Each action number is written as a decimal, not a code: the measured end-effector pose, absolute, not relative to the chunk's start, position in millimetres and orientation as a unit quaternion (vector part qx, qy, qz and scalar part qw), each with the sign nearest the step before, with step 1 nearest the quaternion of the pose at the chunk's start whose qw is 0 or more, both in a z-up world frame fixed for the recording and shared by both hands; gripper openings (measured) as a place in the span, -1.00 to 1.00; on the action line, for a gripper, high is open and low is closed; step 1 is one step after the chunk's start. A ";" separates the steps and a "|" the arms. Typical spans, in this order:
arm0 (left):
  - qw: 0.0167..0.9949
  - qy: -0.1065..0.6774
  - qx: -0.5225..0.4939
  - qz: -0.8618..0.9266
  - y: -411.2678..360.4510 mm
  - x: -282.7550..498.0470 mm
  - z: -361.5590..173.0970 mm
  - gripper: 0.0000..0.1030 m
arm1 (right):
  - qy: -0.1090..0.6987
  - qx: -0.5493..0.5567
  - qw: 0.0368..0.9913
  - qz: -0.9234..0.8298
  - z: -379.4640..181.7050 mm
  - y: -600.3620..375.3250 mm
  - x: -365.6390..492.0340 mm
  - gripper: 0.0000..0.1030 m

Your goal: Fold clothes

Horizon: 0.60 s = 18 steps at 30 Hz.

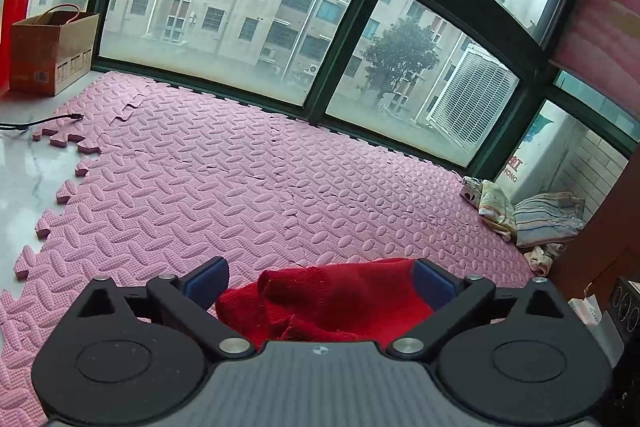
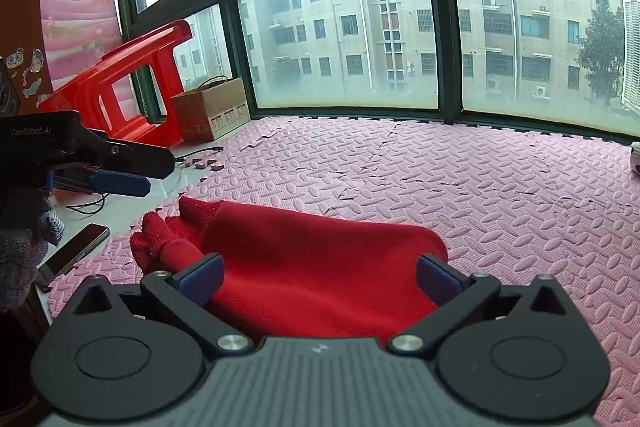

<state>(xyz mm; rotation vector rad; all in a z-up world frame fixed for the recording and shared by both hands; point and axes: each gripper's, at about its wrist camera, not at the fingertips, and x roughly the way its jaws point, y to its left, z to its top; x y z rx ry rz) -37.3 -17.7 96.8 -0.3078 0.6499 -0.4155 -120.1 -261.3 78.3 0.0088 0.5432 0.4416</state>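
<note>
A red knit sweater (image 2: 304, 259) lies folded on the pink foam mat (image 2: 440, 179), with its cuffs bunched at the left end (image 2: 160, 243). My right gripper (image 2: 320, 281) is open, low over the sweater's near edge, with the cloth between its blue pads. My left gripper (image 1: 320, 283) is open too, with the sweater (image 1: 332, 299) bunched between its pads. The left gripper also shows in the right wrist view (image 2: 120, 183), held above the floor to the left of the sweater.
A pile of other clothes (image 1: 532, 215) lies at the mat's right corner. A cardboard box (image 1: 52, 51) and a red plastic stool (image 2: 128, 91) stand at the left by the window. A phone (image 2: 76, 247) and a cable (image 1: 40, 123) lie on the marble floor.
</note>
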 end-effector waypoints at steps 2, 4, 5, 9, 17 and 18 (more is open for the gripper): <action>0.907 0.320 -0.158 -0.225 -25.5 -36.7 94.8 0.54 | 0.267 0.005 0.940 0.214 75.8 -254.8 -119.1 1.00; 0.903 0.322 -0.159 -0.235 -31.5 -37.7 93.7 0.31 | 0.263 -0.001 0.941 0.210 73.6 -247.1 -119.9 1.00; 0.902 0.323 -0.160 -0.239 -34.4 -38.1 93.2 0.20 | 0.257 -0.009 0.944 0.208 73.3 -243.7 -121.7 1.00; 0.895 0.325 -0.160 -0.260 -42.6 -34.8 92.4 -0.06 | 0.234 -0.044 0.949 0.205 72.1 -226.4 -128.3 1.00; 0.880 0.361 -0.188 -0.243 -34.2 -5.8 74.8 -0.06 | 0.222 -0.045 0.955 0.190 71.9 -217.9 -126.5 1.00; 0.879 0.365 -0.189 -0.241 -33.1 -3.7 72.9 -0.06 | 0.223 -0.046 0.955 0.188 71.1 -216.9 -125.8 1.00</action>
